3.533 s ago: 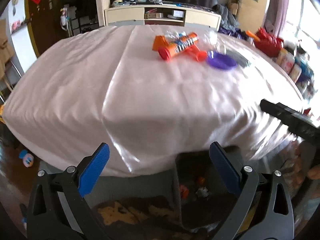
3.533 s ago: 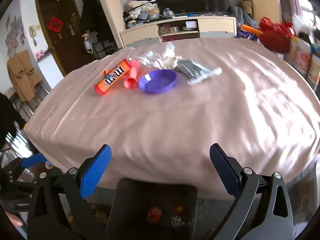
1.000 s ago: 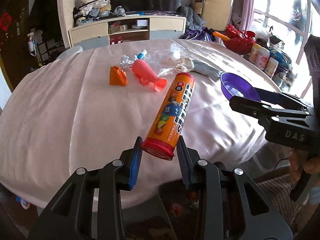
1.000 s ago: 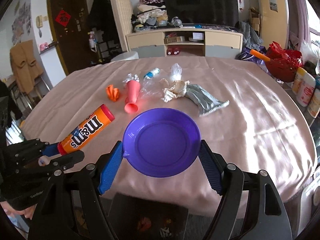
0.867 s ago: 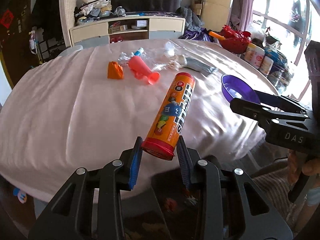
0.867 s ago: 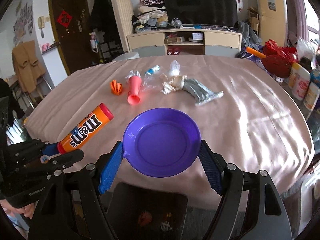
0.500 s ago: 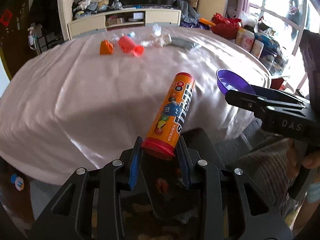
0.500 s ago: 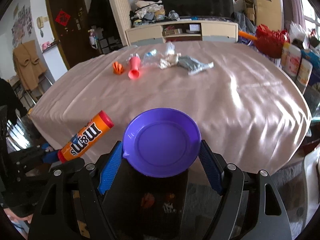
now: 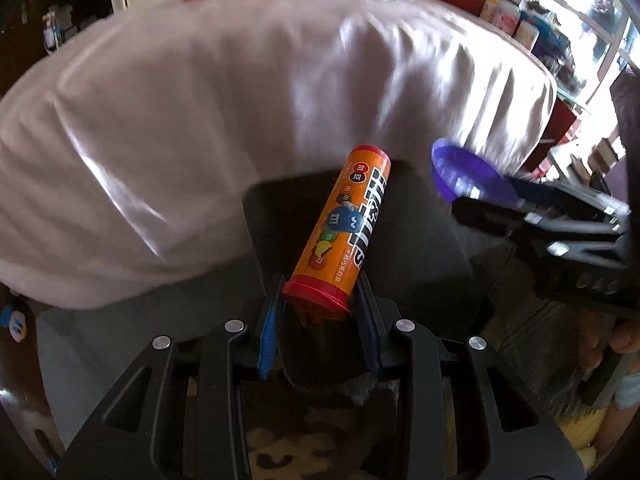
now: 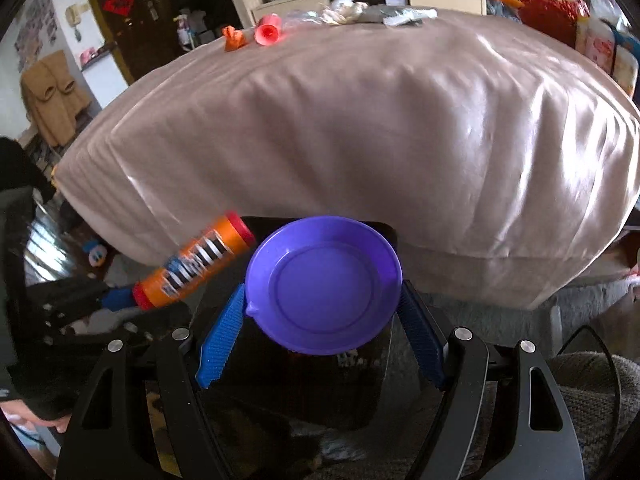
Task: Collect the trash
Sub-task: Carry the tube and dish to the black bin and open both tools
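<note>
My left gripper is shut on an orange M&M's tube with a red cap, held over a dark bin below the table edge. The tube also shows in the right wrist view. My right gripper is shut on a purple plastic plate, held level over the same bin. The plate shows at the right of the left wrist view.
The table, draped in a pink cloth, fills the background. At its far edge lie an orange scrap, a red cone, clear wrappers and a silver bag. A red basket stands at the far right.
Both grippers have drawn back from the tabletop and dropped below its edge, carrying the tube and the plate over the dark bin.
</note>
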Motion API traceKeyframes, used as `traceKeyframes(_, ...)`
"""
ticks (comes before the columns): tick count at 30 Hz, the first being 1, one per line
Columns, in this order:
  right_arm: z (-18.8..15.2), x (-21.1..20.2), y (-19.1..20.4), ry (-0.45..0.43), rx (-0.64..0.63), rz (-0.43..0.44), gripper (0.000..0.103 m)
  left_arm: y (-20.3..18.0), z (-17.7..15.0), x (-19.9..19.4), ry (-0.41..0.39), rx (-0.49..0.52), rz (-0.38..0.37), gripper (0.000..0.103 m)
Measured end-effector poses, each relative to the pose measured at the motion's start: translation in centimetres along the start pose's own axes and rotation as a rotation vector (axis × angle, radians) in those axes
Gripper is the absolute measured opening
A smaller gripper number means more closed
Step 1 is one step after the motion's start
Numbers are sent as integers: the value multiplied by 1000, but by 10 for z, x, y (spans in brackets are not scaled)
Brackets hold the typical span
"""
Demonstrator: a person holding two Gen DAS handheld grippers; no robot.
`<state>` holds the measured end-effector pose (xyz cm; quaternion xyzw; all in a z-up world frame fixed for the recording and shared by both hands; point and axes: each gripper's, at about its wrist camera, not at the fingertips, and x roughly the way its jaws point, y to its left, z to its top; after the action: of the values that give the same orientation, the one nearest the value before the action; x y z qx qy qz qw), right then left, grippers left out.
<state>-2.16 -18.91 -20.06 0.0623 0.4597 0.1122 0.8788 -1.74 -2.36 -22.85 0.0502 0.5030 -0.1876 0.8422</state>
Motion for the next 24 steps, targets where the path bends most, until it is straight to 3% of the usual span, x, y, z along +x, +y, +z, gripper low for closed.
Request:
traceKeyframes(12, 0, 2, -5, 15, 27, 8, 78, -2, -6, 12, 30, 4, 0, 34)
traceKeyframes(17, 1, 2, -10, 15, 44, 6, 87, -3, -4, 10, 29, 7, 11, 44)
traceKeyframes(24, 2, 4, -13, 22, 60, -5, 87, 2, -5, 9, 25, -5, 21, 48)
